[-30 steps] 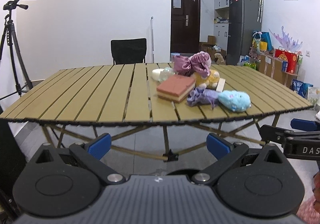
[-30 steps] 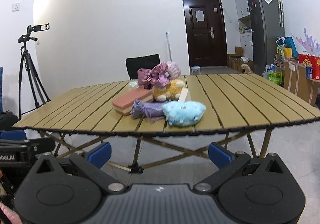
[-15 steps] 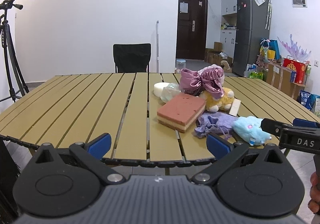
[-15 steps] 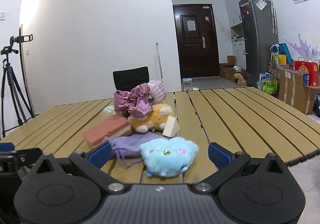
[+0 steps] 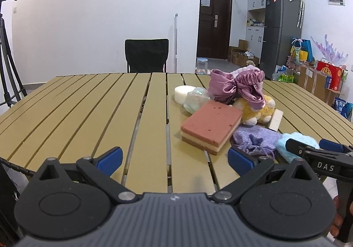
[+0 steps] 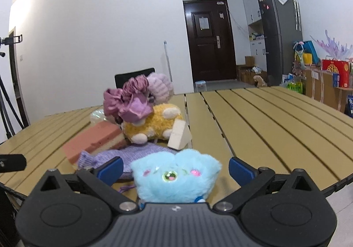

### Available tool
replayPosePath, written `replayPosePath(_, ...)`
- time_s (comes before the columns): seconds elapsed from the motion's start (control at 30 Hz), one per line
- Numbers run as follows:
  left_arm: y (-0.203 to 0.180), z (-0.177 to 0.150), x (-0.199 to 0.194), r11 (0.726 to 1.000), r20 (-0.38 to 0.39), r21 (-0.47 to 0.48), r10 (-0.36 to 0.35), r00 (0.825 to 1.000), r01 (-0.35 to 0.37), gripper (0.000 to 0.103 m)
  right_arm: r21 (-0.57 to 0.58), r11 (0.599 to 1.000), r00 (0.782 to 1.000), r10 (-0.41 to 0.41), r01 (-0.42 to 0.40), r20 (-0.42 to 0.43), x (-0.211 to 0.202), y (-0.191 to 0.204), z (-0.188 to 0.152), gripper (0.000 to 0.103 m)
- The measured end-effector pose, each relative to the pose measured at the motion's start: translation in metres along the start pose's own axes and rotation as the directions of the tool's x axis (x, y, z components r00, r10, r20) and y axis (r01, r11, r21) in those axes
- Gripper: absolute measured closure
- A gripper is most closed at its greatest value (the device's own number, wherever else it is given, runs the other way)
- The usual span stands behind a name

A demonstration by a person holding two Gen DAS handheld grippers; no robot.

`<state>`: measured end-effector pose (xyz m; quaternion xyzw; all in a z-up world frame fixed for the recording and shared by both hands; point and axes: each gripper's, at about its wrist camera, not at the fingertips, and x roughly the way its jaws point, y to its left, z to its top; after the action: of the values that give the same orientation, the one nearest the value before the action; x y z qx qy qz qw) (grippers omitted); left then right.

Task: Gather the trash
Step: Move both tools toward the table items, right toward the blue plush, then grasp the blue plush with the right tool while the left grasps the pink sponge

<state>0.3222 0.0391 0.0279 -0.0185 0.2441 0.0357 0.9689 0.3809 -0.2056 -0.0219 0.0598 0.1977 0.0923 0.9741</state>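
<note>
Already the right gripper [image 6: 174, 169] stands spread wide around the blue plush [image 6: 176, 177] at the table's [image 6: 275, 119] near edge — closing could snag the purple knit pouch [image 6: 132, 156] alongside. Left gripper [image 5: 174, 158] — agape, empty.

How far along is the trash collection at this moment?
Nothing looks collected: the pile, including the pink sponge block, purple knit pouch and yellow plush, sits on the slatted table. In hand: the right tool is open around the blue plush, not closed. The left tool is open and empty. All pickups remain.
</note>
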Motion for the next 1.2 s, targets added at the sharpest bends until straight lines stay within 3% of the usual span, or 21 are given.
replayPosePath(0.2,0.005,0.001,0.011,1.000,-0.030,-0.014,0.008,1.000,-0.008,0.000,-0.008,0.998,0.998,-0.054,0.054,-0.017,0.016,0.002,-0.008,0.001)
replayPosePath(0.43,0.006,0.002,0.021,1.000,-0.052,-0.016,0.000,0.999,-0.001,0.000,-0.004,0.999,0.999,-0.051,0.051,-0.001,0.022,0.001,-0.014,0.001)
replayPosePath(0.5,0.005,0.003,0.024,1.000,-0.058,-0.013,-0.003,0.998,0.002,0.000,-0.003,0.999,0.999,-0.037,0.037,0.011,0.023,0.001,-0.015,0.008)
replayPosePath(0.57,0.004,0.005,0.026,1.000,-0.058,-0.016,-0.007,0.998,0.006,0.000,-0.016,0.999,0.999,-0.030,0.030,0.017,0.021,0.001,-0.016,0.017)
replayPosePath(0.77,0.000,0.014,0.036,0.999,-0.063,-0.034,-0.017,0.998,0.015,0.000,-0.012,1.000,1.000,-0.006,0.006,0.025,0.014,-0.002,-0.015,0.021)
replayPosePath(1.2,-0.022,0.037,0.076,0.999,-0.076,-0.044,-0.030,0.997,0.026,0.000,0.065,0.997,0.994,-0.046,0.039,0.101,-0.021,-0.037,-0.002,0.022)
